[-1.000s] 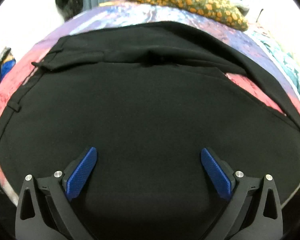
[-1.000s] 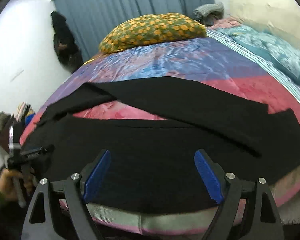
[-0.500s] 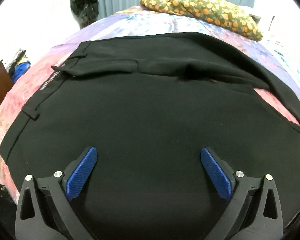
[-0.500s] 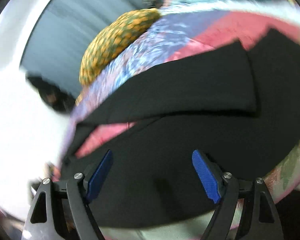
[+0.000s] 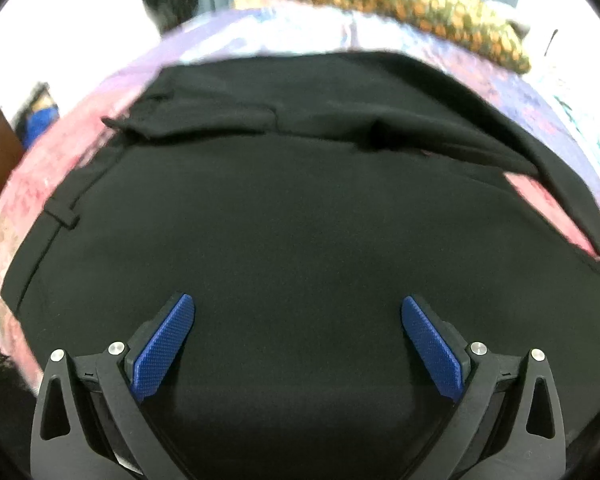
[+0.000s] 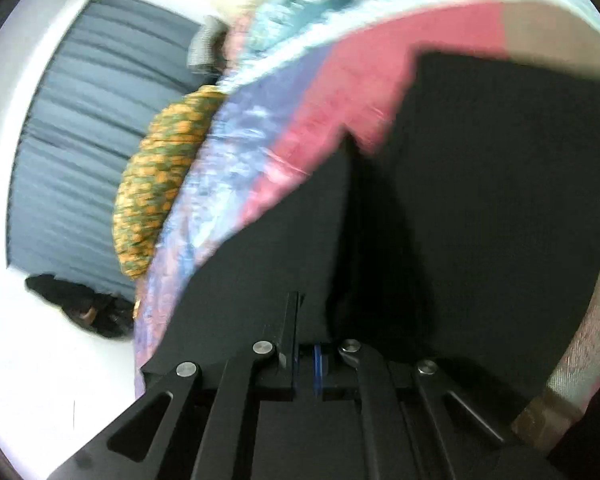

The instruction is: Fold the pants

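Black pants (image 5: 300, 216) lie spread on a colourful bedspread (image 5: 52, 176), waistband to the left. My left gripper (image 5: 298, 344) hovers over the seat of the pants, blue pads wide apart and empty. In the right wrist view the camera is rolled sideways and blurred. My right gripper (image 6: 308, 364) has its jaws closed with black pants fabric (image 6: 480, 200) at and around them; a raised fold of cloth runs up from the jaws.
A green pillow with orange spots (image 5: 412, 4) lies at the far end of the bed; it also shows in the right wrist view (image 6: 160, 184). Grey curtains (image 6: 80, 140) hang behind. A dark bag (image 6: 76, 304) hangs on the white wall.
My right gripper has gone from wide open to shut at the pants and has rolled strongly sideways. The left gripper stays open, drifting slightly over the pants.
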